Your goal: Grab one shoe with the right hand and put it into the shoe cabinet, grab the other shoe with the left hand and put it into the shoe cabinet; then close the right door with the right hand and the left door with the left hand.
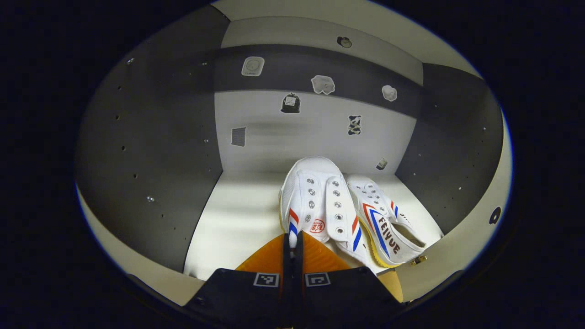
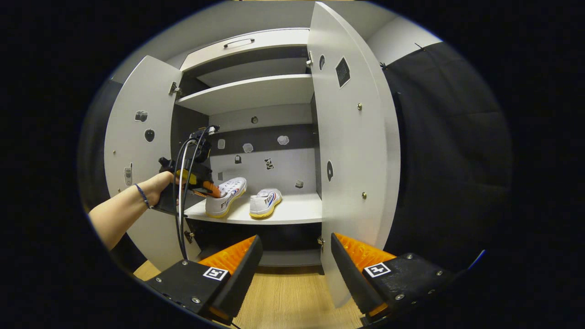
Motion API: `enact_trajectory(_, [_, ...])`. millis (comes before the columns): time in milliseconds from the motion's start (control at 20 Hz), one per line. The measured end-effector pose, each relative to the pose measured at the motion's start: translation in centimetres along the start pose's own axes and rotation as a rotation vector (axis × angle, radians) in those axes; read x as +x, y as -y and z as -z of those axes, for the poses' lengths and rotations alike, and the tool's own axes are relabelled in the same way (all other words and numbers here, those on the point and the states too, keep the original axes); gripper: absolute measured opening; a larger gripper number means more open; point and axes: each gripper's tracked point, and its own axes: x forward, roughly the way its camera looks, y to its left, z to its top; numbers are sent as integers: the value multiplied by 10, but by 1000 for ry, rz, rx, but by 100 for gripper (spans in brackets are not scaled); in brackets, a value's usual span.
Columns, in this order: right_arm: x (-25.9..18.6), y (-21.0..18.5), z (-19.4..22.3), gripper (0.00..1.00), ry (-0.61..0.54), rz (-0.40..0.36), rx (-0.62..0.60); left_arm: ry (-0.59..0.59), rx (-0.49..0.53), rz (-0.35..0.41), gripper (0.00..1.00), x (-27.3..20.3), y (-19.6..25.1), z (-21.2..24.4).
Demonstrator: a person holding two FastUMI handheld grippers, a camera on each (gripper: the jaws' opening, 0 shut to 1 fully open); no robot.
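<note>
Shelf (image 2: 292, 212), left gripper (image 1: 292, 242) pinching shoe (image 1: 315, 205) (doors open)

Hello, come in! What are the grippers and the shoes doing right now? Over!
Left gripper shut on left shoe's heel, shoe on cabinet shelf. Right gripper open, empty, facing cabinet. Right shoe already shelved. Both doors open; right door nearest.

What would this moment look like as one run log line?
left gripper: shut on left shoe over shelf | right gripper: open, empty, outside | right shoe: on shelf | right door, left door: open
</note>
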Motion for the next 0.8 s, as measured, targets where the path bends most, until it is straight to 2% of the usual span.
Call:
enact_trajectory(250, [5, -10, 6, 93, -4, -10, 2, -54, -11, 4, 7, 17, -3, 13])
enact_trajectory(400, [7, -16, 8, 93, -10, -20, 2, 4, -8, -3, 27, 8, 0, 1])
enact_trajectory(450, [7, -18, 8, 93, -8, -24, 3, 30, 7, -6, 26, 1, 0, -4])
enact_trajectory(500, [7, -20, 8, 93, -7, -28, 3, 59, 19, -6, 50, -8, 2, -10])
enact_trajectory(600, [6, -24, 8, 93, -7, -38, 1, 121, 27, -9, 61, -30, 3, -20])
enact_trajectory(650, [5, -26, 8, 93, -7, -44, -1, 148, 28, -12, 70, -44, 3, -24])
enact_trajectory(700, [3, -29, 7, 93, -6, -50, -5, 178, 27, -5, 86, -58, 5, -29])
enact_trajectory(800, [1, -33, 7, 93, -2, -58, -15, 243, 24, -2, 87, -88, 6, -35])
